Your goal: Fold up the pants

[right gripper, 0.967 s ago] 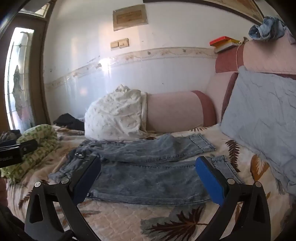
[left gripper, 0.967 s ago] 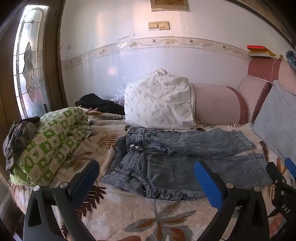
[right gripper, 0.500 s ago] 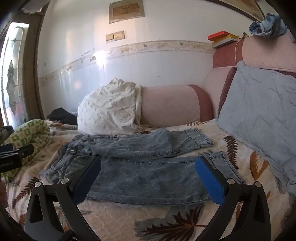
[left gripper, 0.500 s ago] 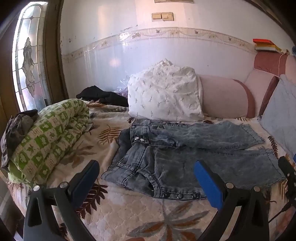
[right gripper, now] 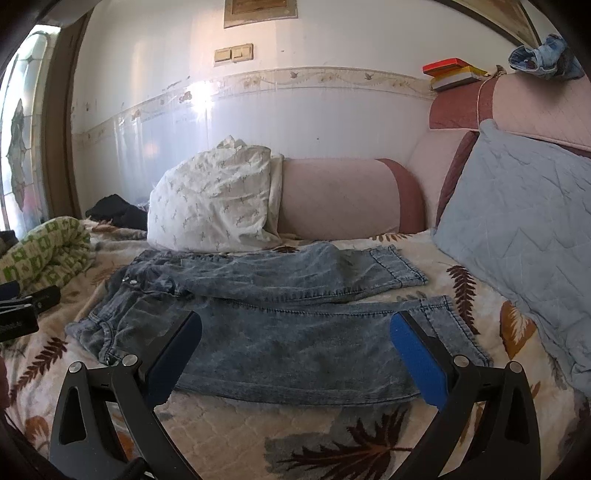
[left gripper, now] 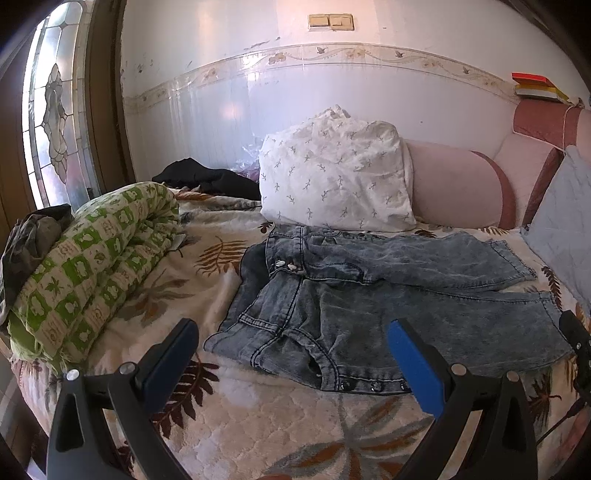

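Home bedroom, leaf-print bedspread (left gripper: 295,424), white pillow (left gripper: 332,184), padded headboard (right gripper: 535,107), stained-glass window (left gripper: 51,122)

A white pillow (left gripper: 332,177) leans beside a rolled green quilt (left gripper: 92,266).

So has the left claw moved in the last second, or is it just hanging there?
Yes. The left claw has tilted downward: the wall switch sits higher in its view, and the jeans look slightly nearer.
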{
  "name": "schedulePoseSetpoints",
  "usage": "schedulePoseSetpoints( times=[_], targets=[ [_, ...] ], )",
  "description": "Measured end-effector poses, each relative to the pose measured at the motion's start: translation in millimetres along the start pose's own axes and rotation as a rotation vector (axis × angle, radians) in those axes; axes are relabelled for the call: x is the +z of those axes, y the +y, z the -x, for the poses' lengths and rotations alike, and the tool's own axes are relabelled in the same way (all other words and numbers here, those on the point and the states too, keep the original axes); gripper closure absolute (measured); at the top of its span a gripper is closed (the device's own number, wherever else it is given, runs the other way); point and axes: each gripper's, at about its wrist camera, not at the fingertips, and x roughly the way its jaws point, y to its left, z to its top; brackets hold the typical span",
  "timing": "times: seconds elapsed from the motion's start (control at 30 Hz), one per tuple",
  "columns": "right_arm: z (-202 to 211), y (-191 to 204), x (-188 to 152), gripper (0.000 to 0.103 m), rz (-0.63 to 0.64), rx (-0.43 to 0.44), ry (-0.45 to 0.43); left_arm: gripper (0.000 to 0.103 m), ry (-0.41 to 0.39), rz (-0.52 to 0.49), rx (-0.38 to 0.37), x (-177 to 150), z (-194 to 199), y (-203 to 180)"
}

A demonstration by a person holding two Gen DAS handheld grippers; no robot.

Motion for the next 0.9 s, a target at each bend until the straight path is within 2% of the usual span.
schedulePoseSetpoints(
  times=[0.7, 0.9],
  targets=[
    [-3.0, -3.0, 0.6, 0.0, -0.023, -0.009, 0.015, 0.0, 0.025, -0.019, 0.036, -6.0, -17.6, 8.3],
    [-7.3, -28.0, 5.2, 0.0, -0.06, -0.055, 0.029, 0.0, 0.073, -0.043, 0.057, -13.6, -38.7, 12.1]
  ],
)
